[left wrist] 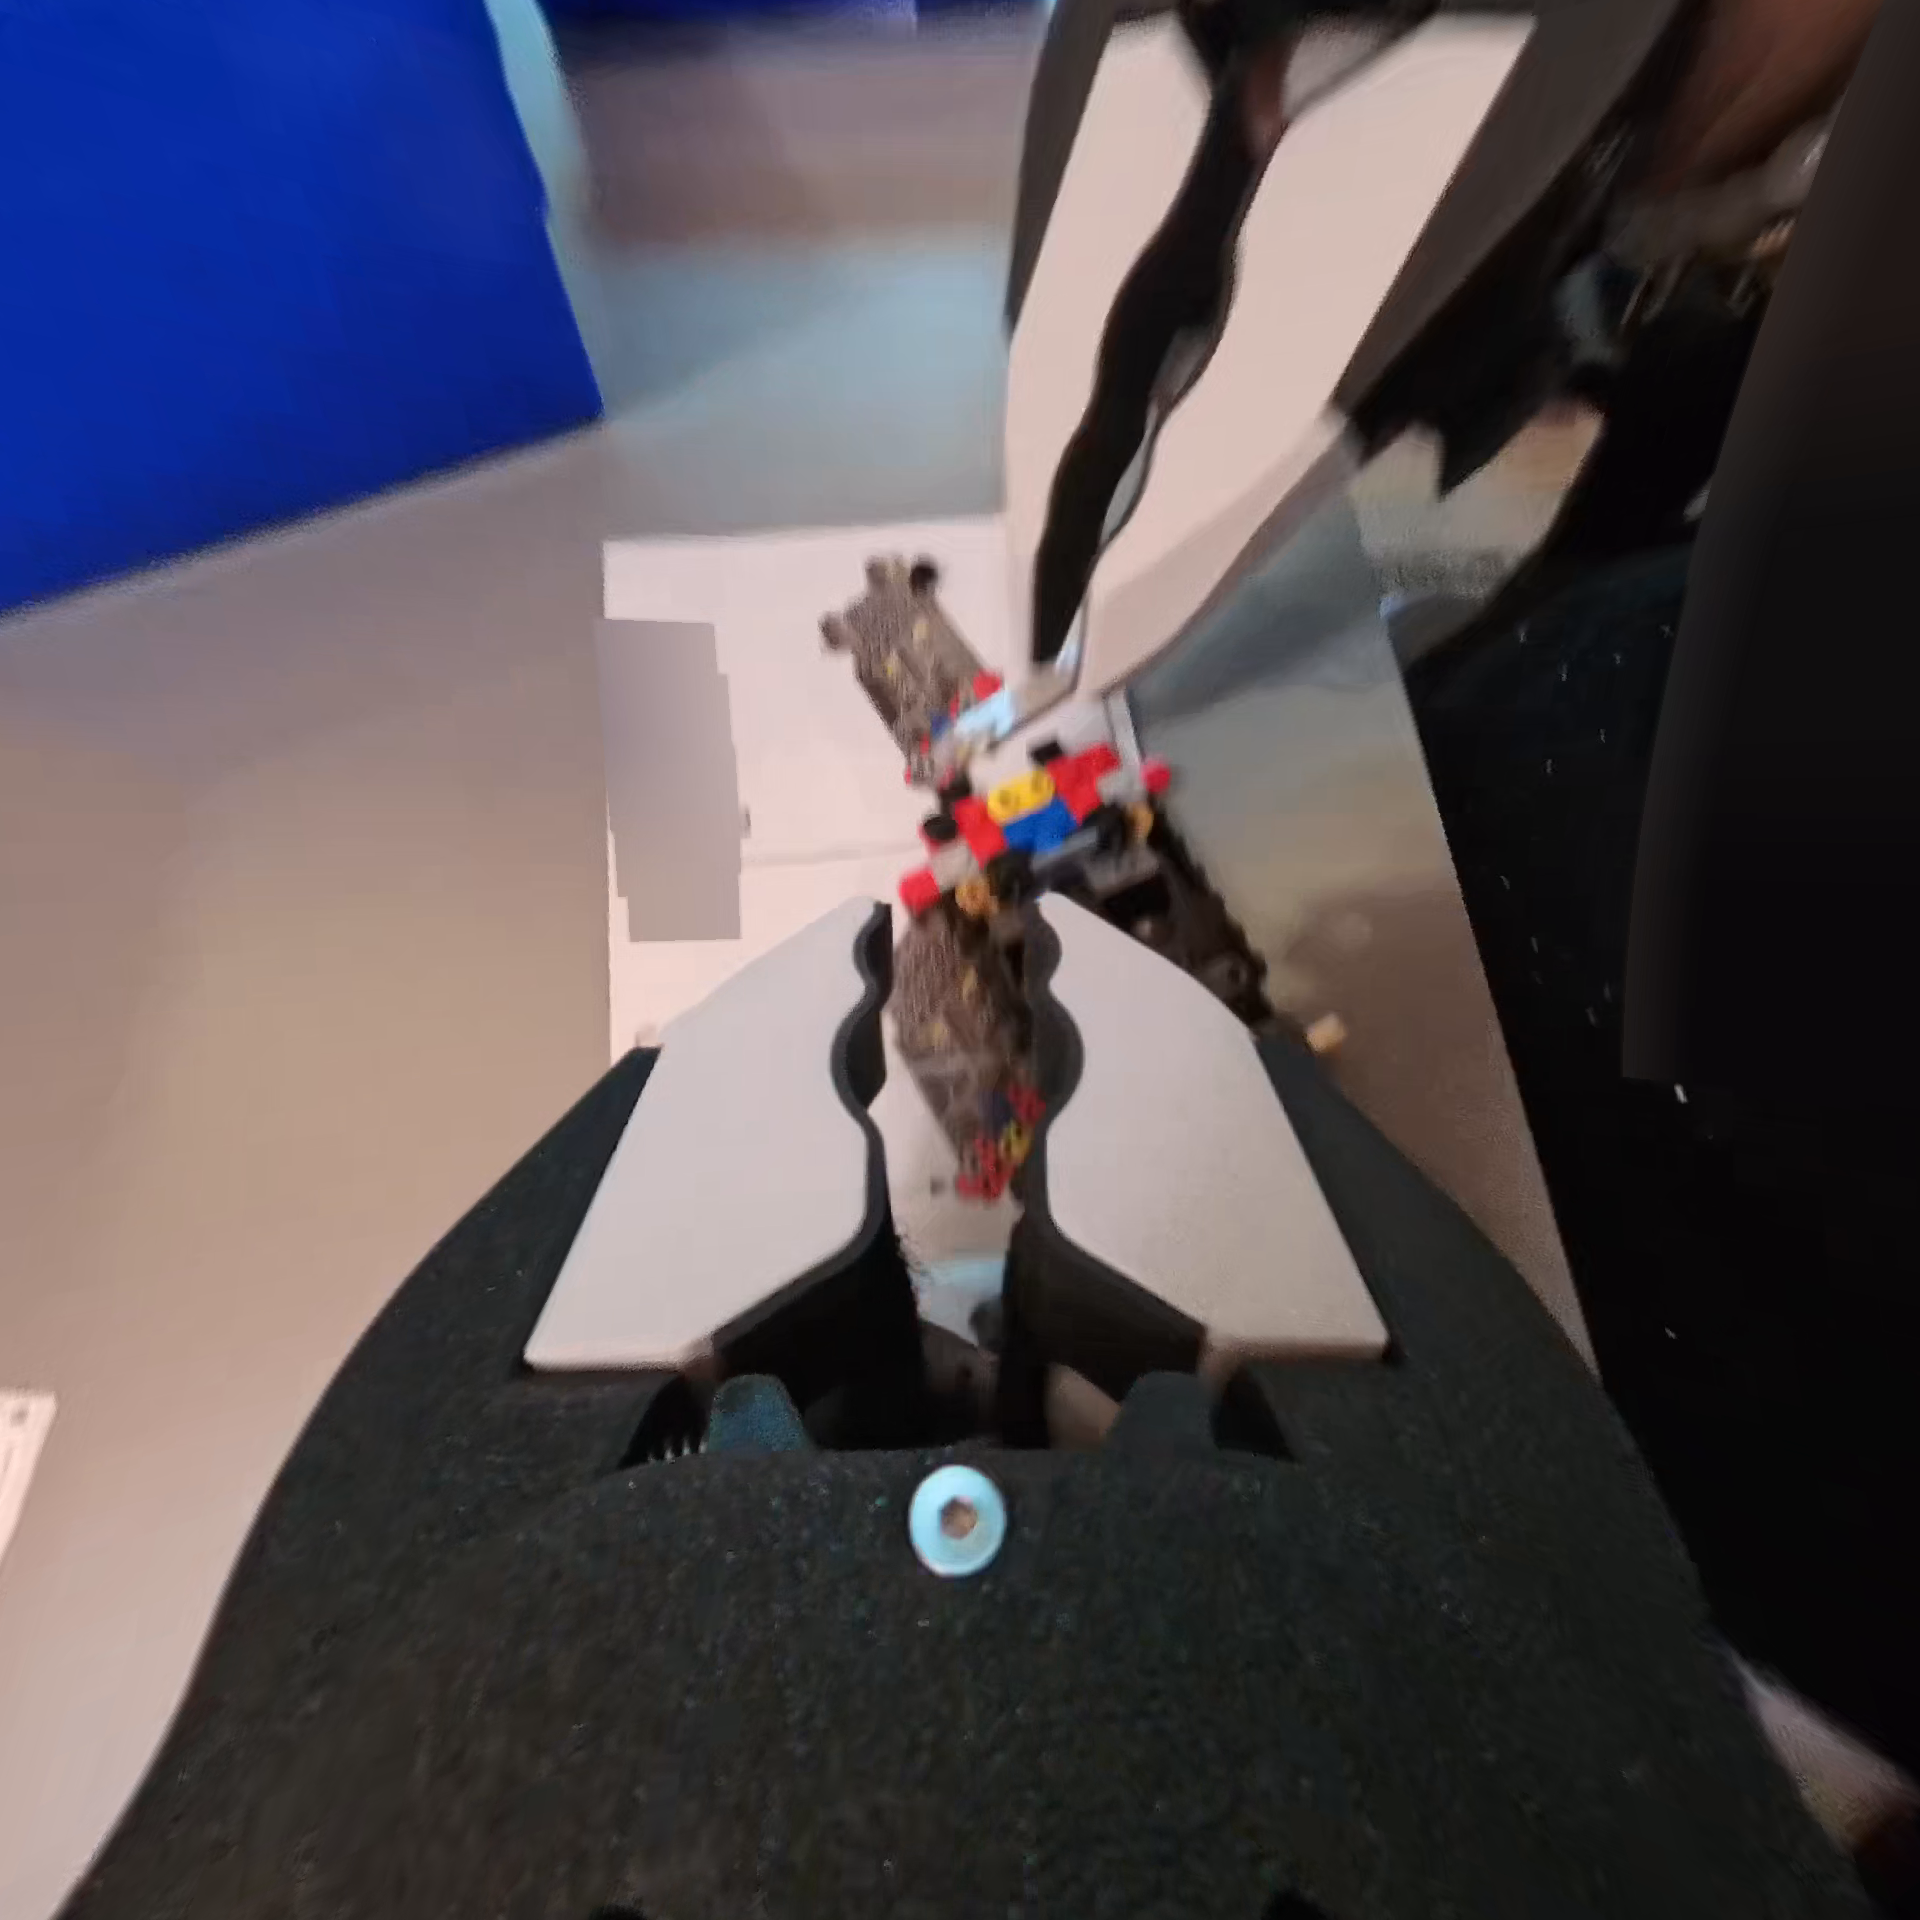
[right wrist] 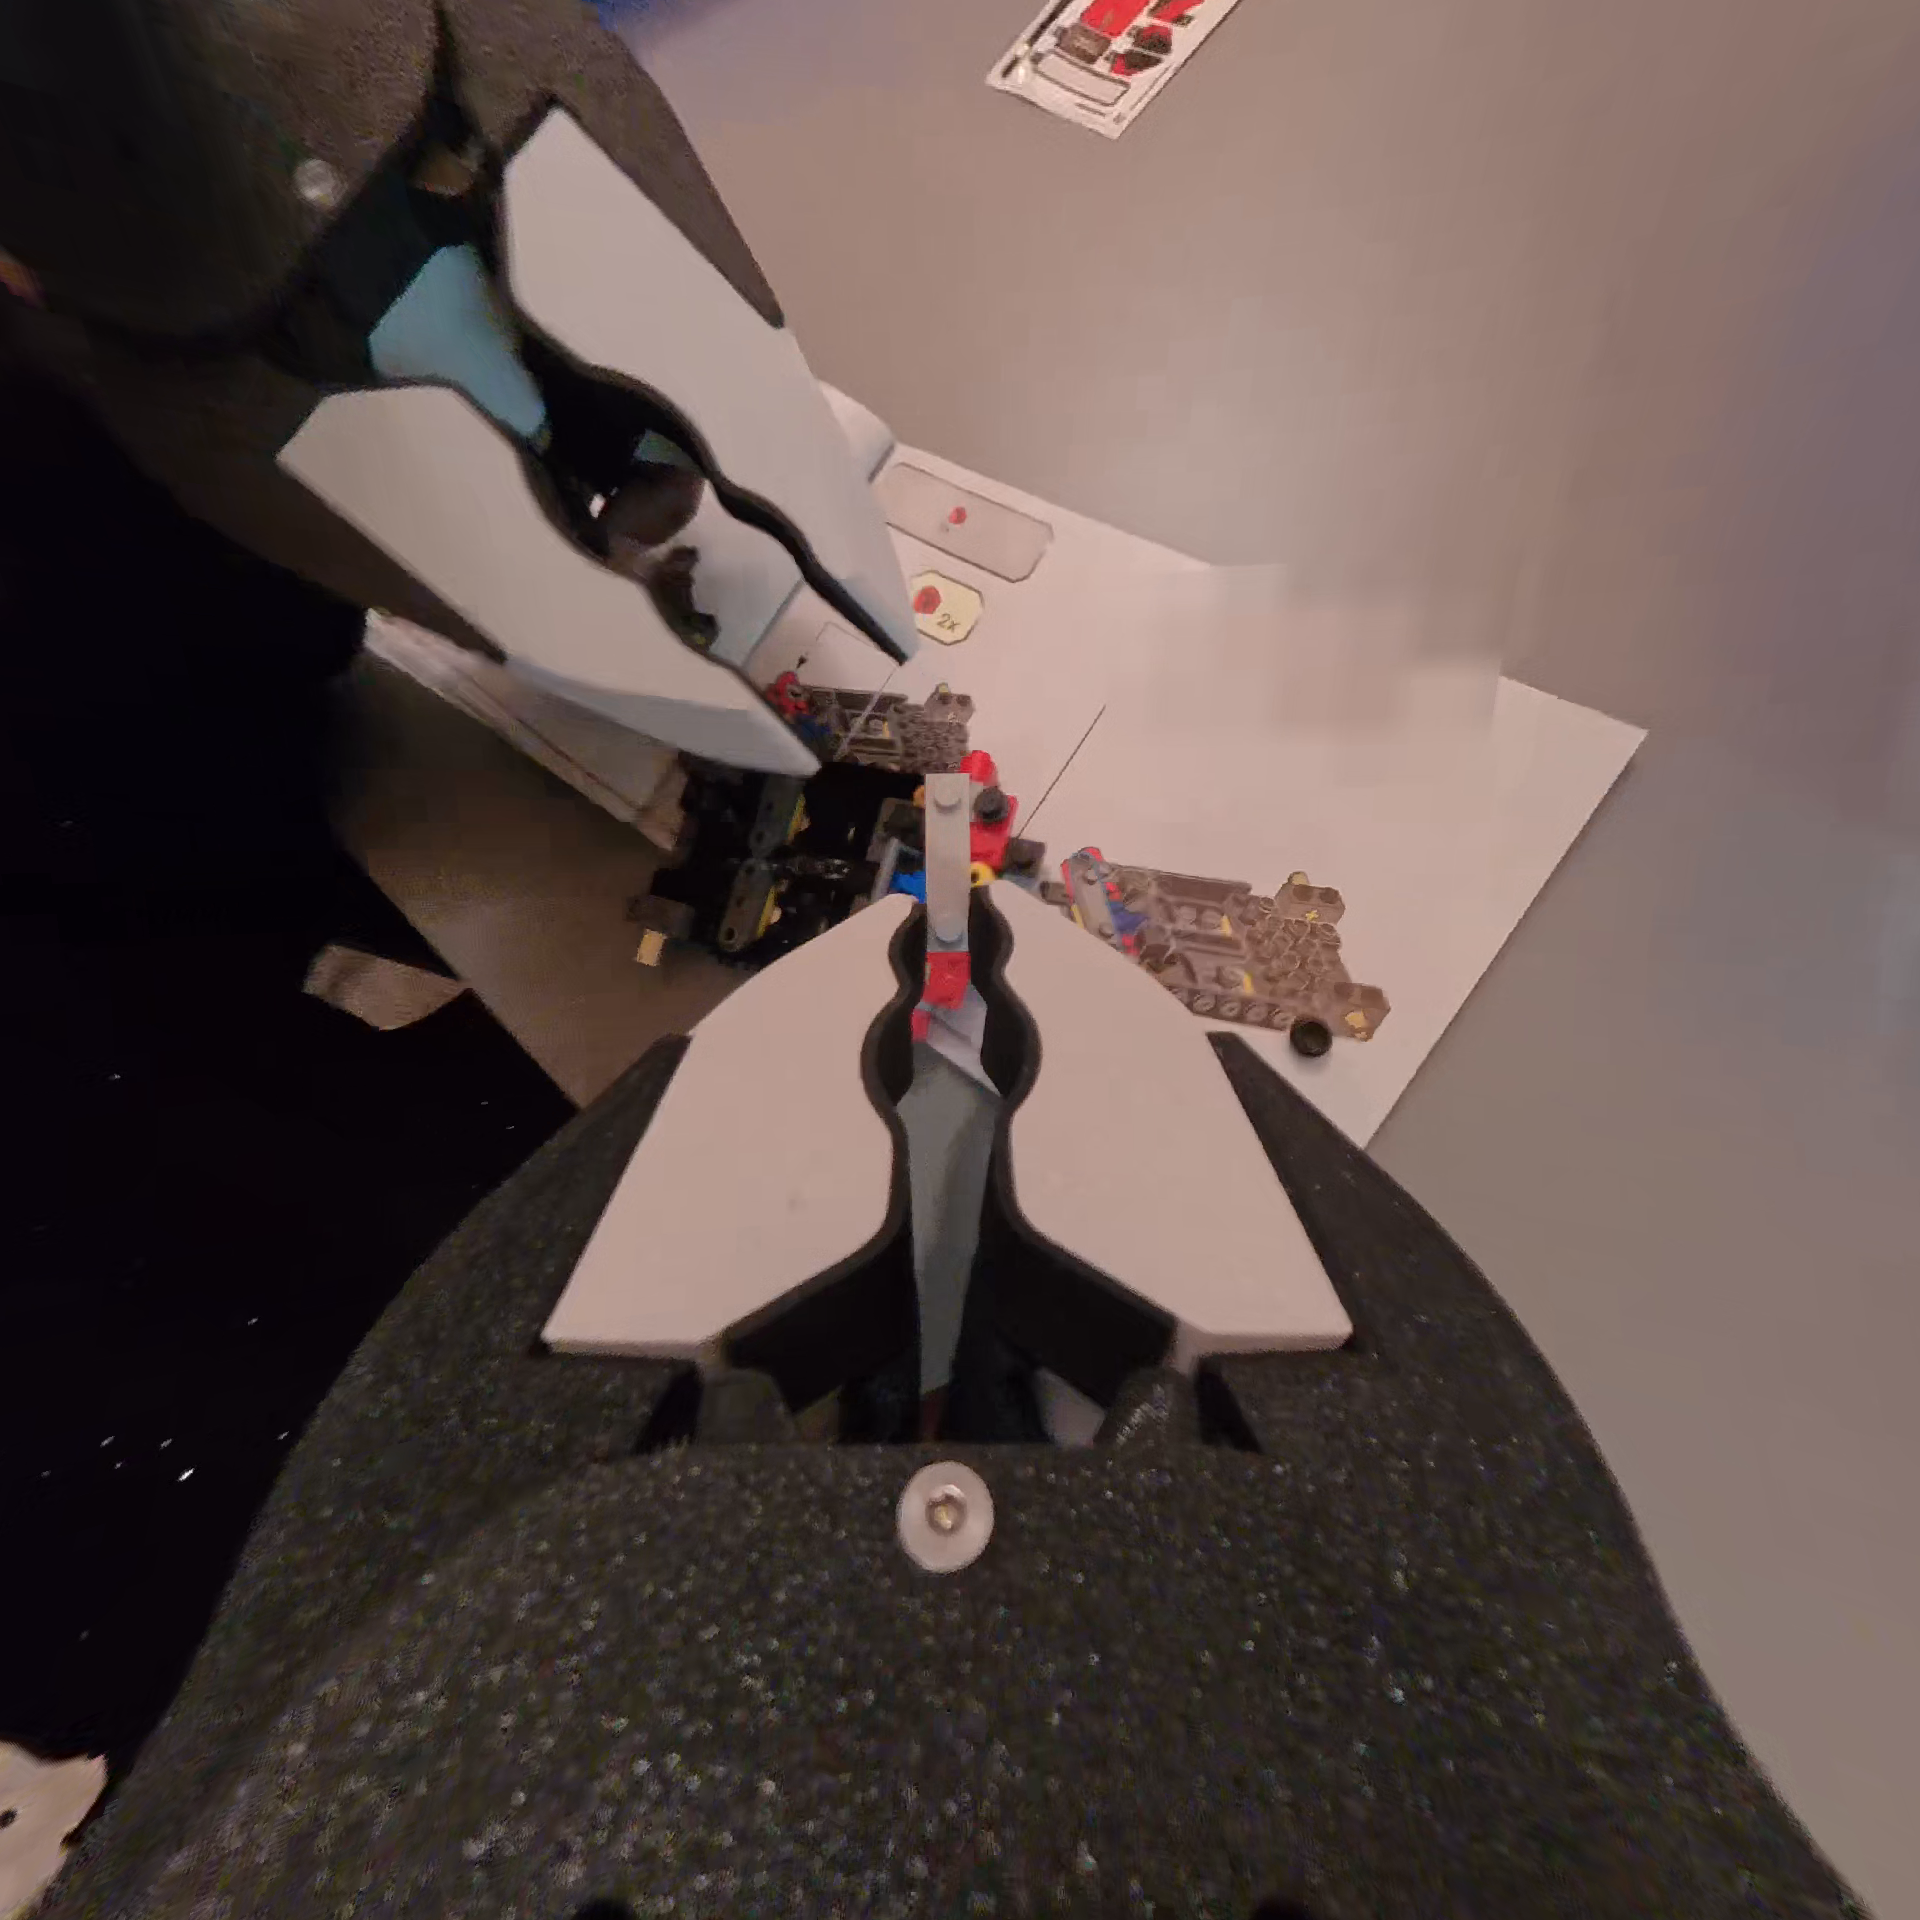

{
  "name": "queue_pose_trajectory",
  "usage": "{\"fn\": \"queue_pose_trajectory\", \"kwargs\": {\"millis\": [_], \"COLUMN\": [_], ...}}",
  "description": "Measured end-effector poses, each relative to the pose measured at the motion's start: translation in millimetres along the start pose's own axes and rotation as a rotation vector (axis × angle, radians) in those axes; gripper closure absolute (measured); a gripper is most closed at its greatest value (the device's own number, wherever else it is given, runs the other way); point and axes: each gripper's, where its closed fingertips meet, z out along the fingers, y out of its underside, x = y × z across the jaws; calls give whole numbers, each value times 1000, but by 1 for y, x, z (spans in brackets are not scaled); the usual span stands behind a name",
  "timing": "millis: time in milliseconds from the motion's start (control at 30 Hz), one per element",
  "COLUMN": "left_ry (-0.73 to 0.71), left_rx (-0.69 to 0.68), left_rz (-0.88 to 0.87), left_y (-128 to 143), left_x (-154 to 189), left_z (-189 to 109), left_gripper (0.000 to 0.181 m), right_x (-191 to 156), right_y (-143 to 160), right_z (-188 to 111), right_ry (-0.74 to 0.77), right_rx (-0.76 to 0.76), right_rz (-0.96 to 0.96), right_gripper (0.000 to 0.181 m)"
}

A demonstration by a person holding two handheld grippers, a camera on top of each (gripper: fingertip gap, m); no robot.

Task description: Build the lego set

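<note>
The small lego model (left wrist: 1039, 821), with red, blue and yellow bricks on a black frame, sits on the open instruction booklet (left wrist: 810, 748) and also shows in the right wrist view (right wrist: 790, 873). My left gripper (left wrist: 966, 914) has its fingers a narrow gap apart with the model's black end at the tips; I cannot tell if it grips. In the right wrist view it (right wrist: 857, 707) reaches in from the upper left. My right gripper (right wrist: 953, 899) is shut on a long grey plate (right wrist: 945, 842) with a red brick (right wrist: 945, 977) under it, held over the model. It (left wrist: 1055, 675) comes down from the top in the left wrist view.
The booklet (right wrist: 1299, 748) shows printed grey pictures of the model. A small black round piece (right wrist: 1311, 1037) lies on it. A sticker sheet (right wrist: 1112, 52) lies far back on the grey table (right wrist: 1455, 364). A blue object (left wrist: 260, 260) stands at left. A person's dark clothing (left wrist: 1662, 935) is close. The grippers' ends are close to 5 cm from one another.
</note>
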Motion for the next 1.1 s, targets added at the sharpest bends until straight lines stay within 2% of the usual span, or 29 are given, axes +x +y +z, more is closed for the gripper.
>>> {"fn": "queue_pose_trajectory", "kwargs": {"millis": [67,133,233,300,433,500,633,767,933,1000,1100], "left_ry": [87,124,110,129,108,78,117,91,13,-37,-71], "left_rx": [-147,-217,-211,-195,-157,-141,-90,-94,-120,-90,-54], "left_rz": [-61,-76,-88,-126,-184,-195,-266,-305,-223,-169,-120], "left_y": [23,39,45,44,44,44,38,33,35,29,21], "left_x": [7,14,16,22,29,32,46,47,27,10,-10], "left_z": [-10,-18,-18,-17,-16,-17,-9,-4,-24,-29,-27], "left_gripper": [158,156,158,156,161,164,162,160,158,160,163], "right_x": [-3,-5,-26,-42,-50,-43,-22,-12,4,11,11], "right_y": [10,28,51,56,55,51,42,39,4,-15,-32], "right_z": [-6,-11,-11,-4,15,14,11,6,-8,1,21], "right_ry": [-49,-73,-185,-244,-225,-202,-173,-183,-166,-165,-224], "right_rx": [-2,-45,-138,-164,-184,-169,-155,-197,-182,-172,-222], "right_rz": [32,26,-15,-55,-135,-151,-167,-236,-472,-579,-606], "right_gripper": [174,174,173,173,174,174,174,174,174,174,174]}}
